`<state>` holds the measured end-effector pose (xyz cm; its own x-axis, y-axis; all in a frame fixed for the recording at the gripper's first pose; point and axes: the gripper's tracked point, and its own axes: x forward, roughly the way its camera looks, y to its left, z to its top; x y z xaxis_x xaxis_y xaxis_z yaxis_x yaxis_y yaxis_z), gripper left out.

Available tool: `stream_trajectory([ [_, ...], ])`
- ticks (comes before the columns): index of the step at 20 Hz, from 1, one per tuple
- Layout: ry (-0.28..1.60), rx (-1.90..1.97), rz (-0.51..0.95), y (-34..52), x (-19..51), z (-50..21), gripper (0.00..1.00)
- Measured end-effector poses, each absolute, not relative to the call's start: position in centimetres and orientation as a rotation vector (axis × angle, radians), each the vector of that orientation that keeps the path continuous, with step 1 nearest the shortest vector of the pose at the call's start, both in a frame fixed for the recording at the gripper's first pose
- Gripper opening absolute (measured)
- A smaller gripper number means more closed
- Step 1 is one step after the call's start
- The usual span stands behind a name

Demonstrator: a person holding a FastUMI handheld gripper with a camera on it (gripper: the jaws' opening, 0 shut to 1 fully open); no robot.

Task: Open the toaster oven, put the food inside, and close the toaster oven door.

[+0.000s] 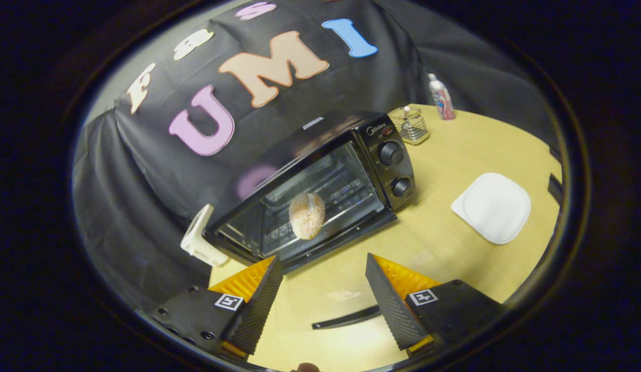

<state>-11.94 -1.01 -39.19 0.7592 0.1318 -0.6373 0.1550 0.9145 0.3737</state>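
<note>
The black toaster oven (pixel 351 155) stands on the yellow table with its glass door (pixel 330 294) folded down flat toward me. The door's dark handle (pixel 346 318) lies between my fingers, low down. A round, crumbed bun (pixel 307 215) rests on the wire rack inside the oven cavity, beyond my fingertips. My gripper (pixel 324 281) hovers over the lowered door, open, with nothing between its fingers and nothing touching them.
A white square plate (pixel 493 206) lies on the table to the right of the oven. Behind the oven's right side stand a small wire-framed container (pixel 410 124) and a white bottle (pixel 440 97). A cream plastic piece (pixel 199 237) sits by the oven's left corner.
</note>
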Motion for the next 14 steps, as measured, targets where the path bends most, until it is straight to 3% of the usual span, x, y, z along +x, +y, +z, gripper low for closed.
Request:
stream_trajectory([
  [14, 0.987, -0.19, 0.076, -2.8, -20.3, -48.0, 1.0],
])
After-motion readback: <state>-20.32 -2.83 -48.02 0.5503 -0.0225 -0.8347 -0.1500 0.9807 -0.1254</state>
